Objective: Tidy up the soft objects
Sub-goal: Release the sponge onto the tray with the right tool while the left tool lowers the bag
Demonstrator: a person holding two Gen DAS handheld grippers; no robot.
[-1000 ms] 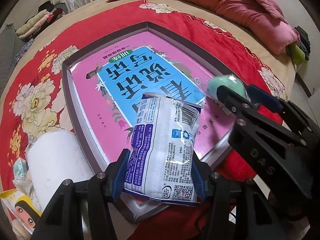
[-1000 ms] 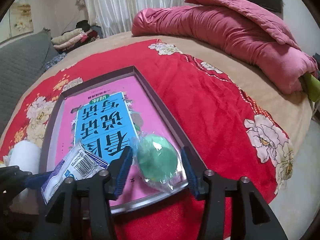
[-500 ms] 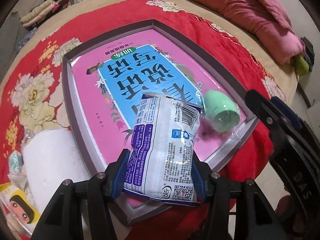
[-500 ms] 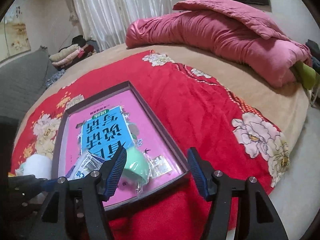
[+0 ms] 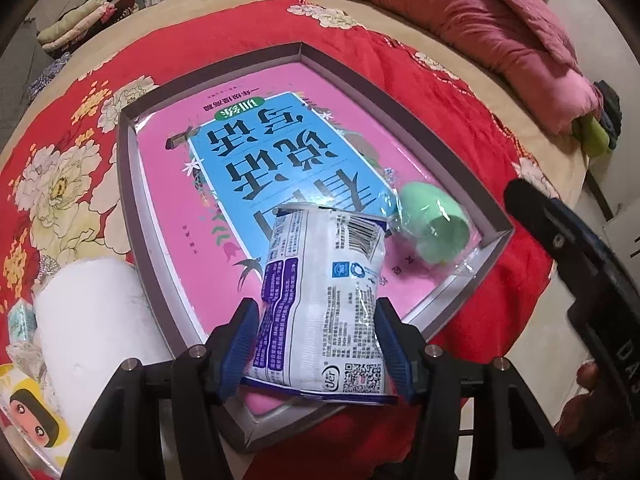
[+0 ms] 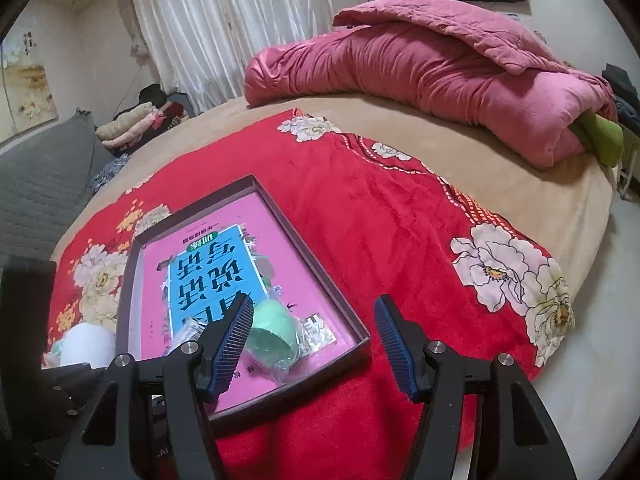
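My left gripper [image 5: 316, 340] is shut on a white and purple plastic packet [image 5: 320, 312] and holds it over the near corner of a shallow grey-rimmed tray [image 5: 128, 184]. A pink and blue book [image 5: 288, 152] lines the tray's floor. A green sponge in clear wrap [image 5: 434, 226] lies in the tray's right corner, touching nothing but the tray. In the right wrist view the sponge [image 6: 272, 330] sits just past the left finger of my right gripper [image 6: 314, 344]. That gripper is open, with nothing between its pads, above the red blanket [image 6: 380, 220] at the tray's near corner.
A white roll [image 5: 92, 312], a small teal pack [image 5: 20, 320] and a yellow cartoon-print bag [image 5: 28, 420] lie left of the tray. A folded pink quilt [image 6: 440, 72] lies at the bed's far side. Folded clothes [image 6: 132, 124] and a grey sofa [image 6: 40, 184] are beyond.
My right gripper let go of the green sponge, opened wider and drew back and up. The sponge now lies in the tray. The left gripper kept still with the packet.
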